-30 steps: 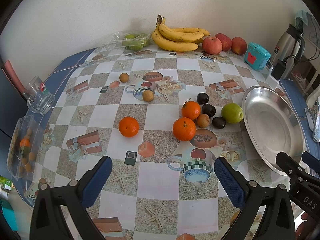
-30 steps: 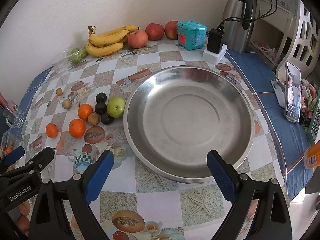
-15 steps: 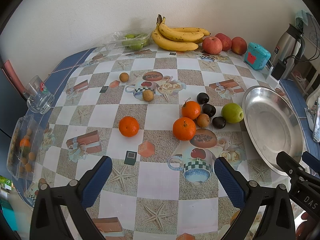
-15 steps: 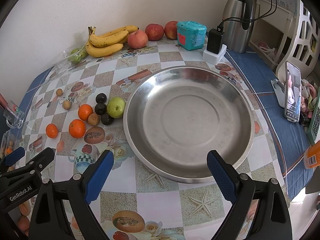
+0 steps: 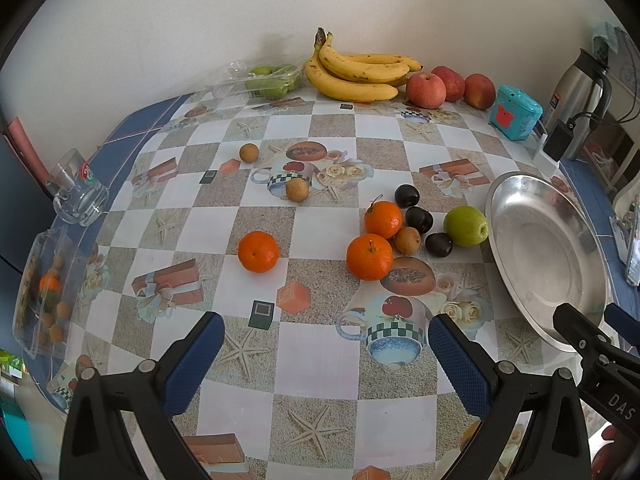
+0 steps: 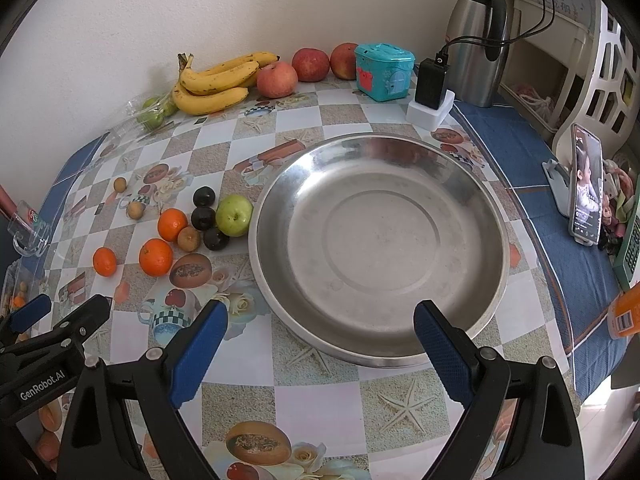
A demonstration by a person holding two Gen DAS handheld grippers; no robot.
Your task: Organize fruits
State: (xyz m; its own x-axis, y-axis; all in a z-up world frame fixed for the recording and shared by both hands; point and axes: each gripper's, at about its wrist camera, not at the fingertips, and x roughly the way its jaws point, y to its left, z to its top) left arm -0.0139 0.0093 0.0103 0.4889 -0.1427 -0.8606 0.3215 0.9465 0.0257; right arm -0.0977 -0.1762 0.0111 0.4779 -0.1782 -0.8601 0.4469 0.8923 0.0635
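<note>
Loose fruit lies mid-table: three oranges (image 5: 369,257), a green apple (image 5: 465,225), dark plums (image 5: 419,219) and small brown longans (image 5: 297,189). A wide steel plate (image 6: 460,240) stands empty to their right. Bananas (image 5: 356,74) and red apples (image 5: 426,90) sit at the back wall. My left gripper (image 5: 325,360) is open and empty, low over the near table, short of the oranges. My right gripper (image 6: 320,344) is open and empty at the plate's near rim.
A teal box (image 6: 383,71), a charger block (image 6: 431,98) and a steel kettle (image 6: 478,40) stand at the back right. A phone on a stand (image 6: 585,190) is at the right edge. A glass mug (image 5: 78,194) and clear fruit trays (image 5: 44,292) sit at the left.
</note>
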